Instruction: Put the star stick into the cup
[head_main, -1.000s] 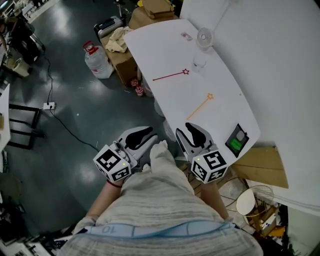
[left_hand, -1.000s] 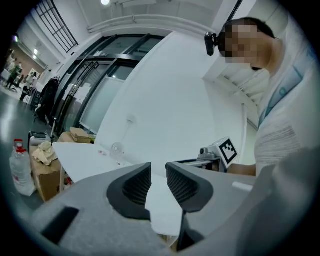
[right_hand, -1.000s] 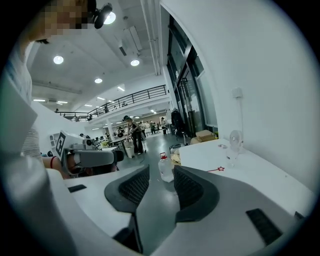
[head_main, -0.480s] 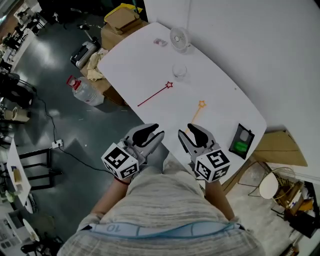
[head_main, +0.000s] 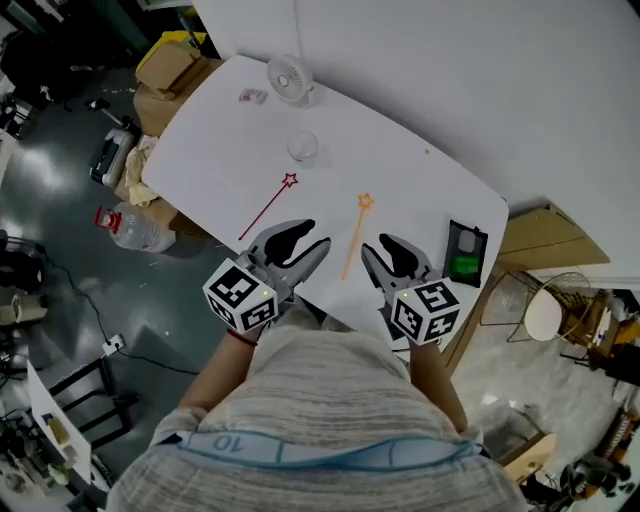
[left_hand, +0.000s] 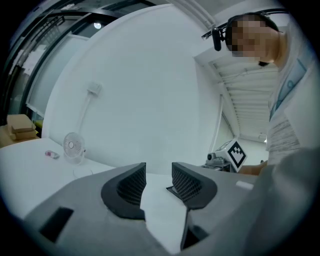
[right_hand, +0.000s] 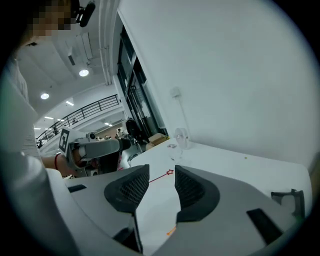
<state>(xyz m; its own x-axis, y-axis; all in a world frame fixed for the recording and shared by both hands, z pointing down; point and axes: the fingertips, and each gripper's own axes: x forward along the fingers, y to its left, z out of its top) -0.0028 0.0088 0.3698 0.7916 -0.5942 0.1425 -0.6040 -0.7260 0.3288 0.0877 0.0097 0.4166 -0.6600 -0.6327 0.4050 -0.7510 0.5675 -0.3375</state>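
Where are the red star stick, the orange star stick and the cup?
red star stick (head_main: 265, 209): head view, middle of its shaft.
orange star stick (head_main: 354, 239): head view, middle of its shaft.
cup (head_main: 302, 148): head view, its clear body.

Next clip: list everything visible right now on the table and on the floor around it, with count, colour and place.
table: one, white, centre of the head view
red star stick: one, red, lying on the table's left part, star end toward the cup
orange star stick: one, orange, lying on the table ahead of the grippers
cup: one, clear, upright beyond the red stick
fan: one, white, far end of the table
small item: one, pinkish, left of the fan; too small to identify
device: one, black with a green patch, table's right edge
cardboard boxes: several, brown, floor past the table's far left
water bottle: one, clear with a red cap, floor left of the table
left gripper: one, grey, jaws opening, nothing between
right gripper: one, grey, jaws apart, nothing between
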